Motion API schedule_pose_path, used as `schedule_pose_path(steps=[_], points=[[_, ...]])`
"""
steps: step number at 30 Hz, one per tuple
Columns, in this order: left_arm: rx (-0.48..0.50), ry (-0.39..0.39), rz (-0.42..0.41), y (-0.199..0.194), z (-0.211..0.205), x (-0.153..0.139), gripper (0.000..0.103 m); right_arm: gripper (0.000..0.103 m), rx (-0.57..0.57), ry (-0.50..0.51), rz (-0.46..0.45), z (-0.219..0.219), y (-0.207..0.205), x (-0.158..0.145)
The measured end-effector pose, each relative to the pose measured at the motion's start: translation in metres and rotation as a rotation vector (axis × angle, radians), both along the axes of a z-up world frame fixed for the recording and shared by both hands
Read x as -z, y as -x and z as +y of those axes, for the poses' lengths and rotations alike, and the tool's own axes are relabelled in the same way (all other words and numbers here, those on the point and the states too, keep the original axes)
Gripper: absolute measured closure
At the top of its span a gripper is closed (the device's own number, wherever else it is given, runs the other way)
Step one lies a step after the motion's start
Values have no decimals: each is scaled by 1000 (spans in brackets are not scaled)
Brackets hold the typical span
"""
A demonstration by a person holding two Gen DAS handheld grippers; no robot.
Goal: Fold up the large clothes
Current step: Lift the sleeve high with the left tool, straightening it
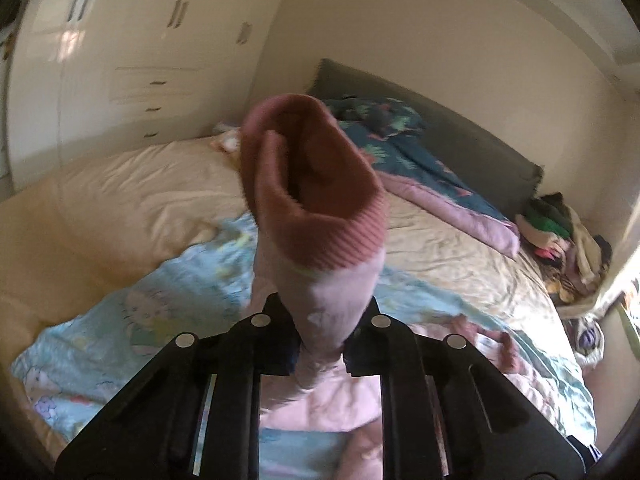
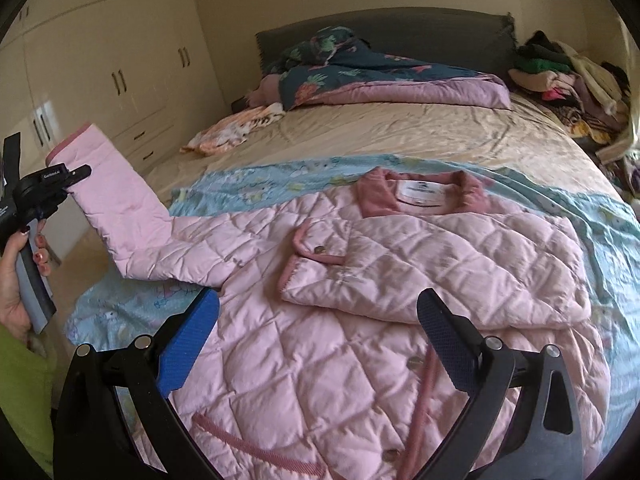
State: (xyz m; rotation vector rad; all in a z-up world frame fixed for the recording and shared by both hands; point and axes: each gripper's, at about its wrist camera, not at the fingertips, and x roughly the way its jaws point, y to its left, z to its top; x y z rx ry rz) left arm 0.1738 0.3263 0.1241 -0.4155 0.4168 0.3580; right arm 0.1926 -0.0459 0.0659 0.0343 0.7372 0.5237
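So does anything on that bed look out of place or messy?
Mainly the heap of clothes piled untidily at the headboard's corner, and a crumpled patterned cloth left on the sheet. The pink quilted jacket lies flat, one sleeve lifted by the left tongs.

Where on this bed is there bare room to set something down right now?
The beige sheet is bare between the pink quilted jacket and the folded duvet by the headboard. Also free: the strip toward the wardrobe, beyond the blue blanket. It is crowded at the clothes pile in the far corner, and the jacket fills the near end.
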Motion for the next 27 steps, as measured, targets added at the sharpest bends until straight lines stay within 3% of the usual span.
schedule_pose_path(steps=[15, 27], points=[[193, -93, -70, -28, -109, -45, 98, 4, 87, -79, -10, -77, 14, -5], [348, -93, -123, -51, -190, -62, 98, 4, 175, -114, -4, -139, 11, 1]])
